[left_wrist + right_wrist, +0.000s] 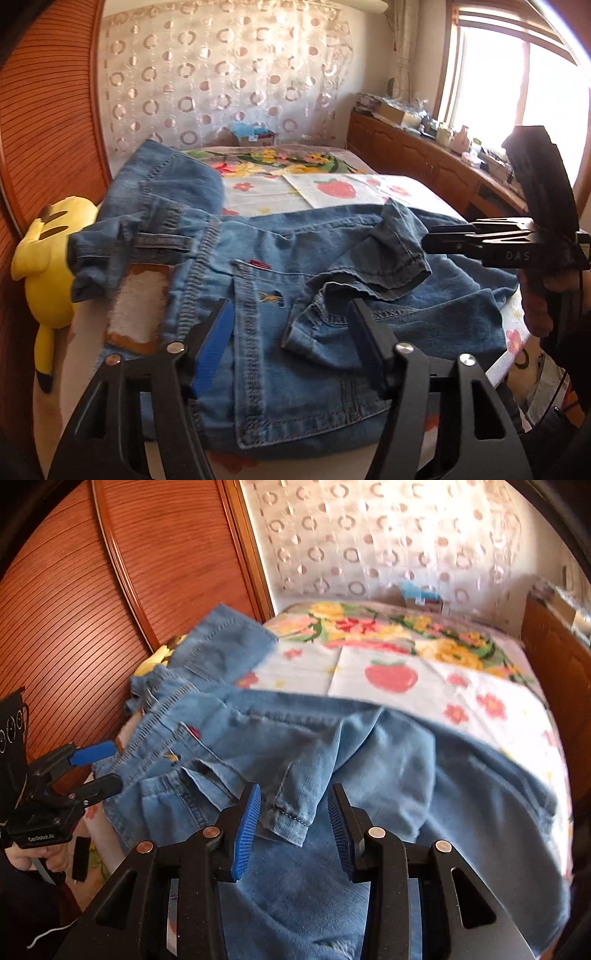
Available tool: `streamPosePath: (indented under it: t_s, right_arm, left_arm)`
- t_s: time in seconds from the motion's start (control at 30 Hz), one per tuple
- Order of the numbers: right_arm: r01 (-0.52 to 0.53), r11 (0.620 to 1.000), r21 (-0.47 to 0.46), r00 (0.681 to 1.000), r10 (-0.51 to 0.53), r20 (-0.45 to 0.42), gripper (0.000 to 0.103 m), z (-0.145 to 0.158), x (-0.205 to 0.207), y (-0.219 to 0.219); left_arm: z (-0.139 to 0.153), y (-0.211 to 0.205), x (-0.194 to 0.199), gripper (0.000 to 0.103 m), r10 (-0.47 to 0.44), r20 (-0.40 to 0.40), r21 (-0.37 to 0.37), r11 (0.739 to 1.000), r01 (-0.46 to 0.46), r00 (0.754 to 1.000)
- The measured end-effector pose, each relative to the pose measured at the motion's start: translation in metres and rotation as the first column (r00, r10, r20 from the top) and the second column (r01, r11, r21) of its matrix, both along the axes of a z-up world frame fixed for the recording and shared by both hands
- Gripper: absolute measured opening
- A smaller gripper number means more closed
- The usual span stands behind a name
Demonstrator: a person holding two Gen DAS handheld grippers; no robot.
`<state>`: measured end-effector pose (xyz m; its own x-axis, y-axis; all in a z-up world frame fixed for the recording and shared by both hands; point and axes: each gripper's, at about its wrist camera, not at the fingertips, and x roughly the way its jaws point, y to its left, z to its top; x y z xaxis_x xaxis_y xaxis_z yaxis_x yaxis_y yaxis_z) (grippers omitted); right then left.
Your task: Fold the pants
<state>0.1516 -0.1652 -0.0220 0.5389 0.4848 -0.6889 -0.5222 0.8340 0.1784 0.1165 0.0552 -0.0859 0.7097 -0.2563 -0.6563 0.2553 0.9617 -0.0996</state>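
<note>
Blue denim pants (303, 295) lie crumpled on the bed, waistband and a back pocket with a red tag toward the left, a leg hem flopped over the middle. They also fill the right wrist view (369, 768). My left gripper (291, 325) is open just above the pocket area, holding nothing. My right gripper (293, 812) is open over the loose leg hem (291, 823), holding nothing. The right gripper also shows in the left wrist view (436, 240), at the pants' right side. The left gripper shows in the right wrist view (99, 768), open by the waistband.
The bed has a floral and strawberry sheet (391, 672). A yellow plush toy (48, 266) lies at the bed's left edge by a wooden wardrobe (92, 609). A wooden cabinet (424, 162) with clutter stands right, under a window. A curtain (221, 74) hangs behind.
</note>
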Motion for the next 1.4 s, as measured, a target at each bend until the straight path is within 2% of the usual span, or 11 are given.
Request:
streamPosePath:
  t_s: [0.2, 0.3, 0.33, 0.37, 0.4, 0.5, 0.7, 0.77, 0.9, 1.07, 1.4]
  right_arm:
    - [-0.031, 1.0, -0.006, 0.994, 0.03, -0.107, 0.04, -0.018, 0.018, 0.009]
    - [-0.027, 1.0, 0.0, 0.992, 0.026, -0.125, 0.039, -0.022, 0.026, 0.011]
    - [-0.026, 1.0, 0.013, 0.993, 0.028, -0.115, 0.037, -0.02, 0.027, 0.01]
    - [-0.03, 0.999, 0.026, 0.994, 0.033, -0.106, 0.013, -0.018, 0.028, 0.008]
    - [-0.033, 0.999, 0.038, 0.995, 0.037, -0.093, 0.009, -0.016, 0.03, 0.008]
    - [-0.052, 0.995, 0.082, 0.998, 0.054, -0.03, 0.009, 0.005, 0.025, 0.006]
    - [-0.126, 0.988, 0.087, 0.988, 0.117, 0.099, 0.008, 0.062, 0.012, 0.026]
    - [-0.167, 0.983, 0.075, 0.978, 0.156, 0.139, 0.008, 0.084, 0.009, 0.043]
    - [-0.252, 0.967, 0.045, 0.954, 0.241, 0.177, 0.008, 0.103, 0.008, 0.089]
    - [-0.323, 0.946, -0.012, 0.935, 0.321, 0.151, 0.008, 0.098, 0.017, 0.147]
    - [-0.33, 0.939, -0.097, 0.943, 0.333, 0.018, 0.009, 0.064, 0.06, 0.231]
  left_arm:
    - [-0.021, -0.016, 0.018, 0.053, -0.031, -0.076, 0.061, 0.997, 0.036, 0.997]
    - [-0.03, -0.02, 0.02, 0.043, -0.034, -0.092, 0.072, 0.997, 0.041, 0.995]
    - [-0.032, -0.02, 0.019, 0.036, -0.032, -0.092, 0.074, 0.997, 0.039, 0.995]
    - [-0.032, -0.02, 0.017, 0.033, -0.033, -0.092, 0.073, 0.997, 0.04, 0.995]
    - [-0.032, -0.02, 0.016, 0.023, -0.037, -0.09, 0.07, 0.997, 0.044, 0.995]
    - [-0.026, -0.02, 0.006, 0.017, -0.05, -0.06, 0.07, 0.996, 0.054, 0.997]
    - [0.017, -0.001, -0.028, 0.016, -0.04, 0.048, 0.006, 0.999, 0.04, 0.998]
    - [0.033, 0.011, -0.043, 0.016, -0.024, 0.087, -0.003, 1.0, 0.024, 0.996]
    - [0.05, 0.039, -0.065, 0.016, 0.026, 0.122, -0.013, 1.0, -0.025, 0.992]
    - [0.04, 0.074, -0.075, 0.016, 0.101, 0.093, -0.009, 0.995, -0.1, 0.991]
    - [0.011, 0.095, -0.078, 0.016, 0.147, 0.011, 0.005, 0.989, -0.147, 0.989]
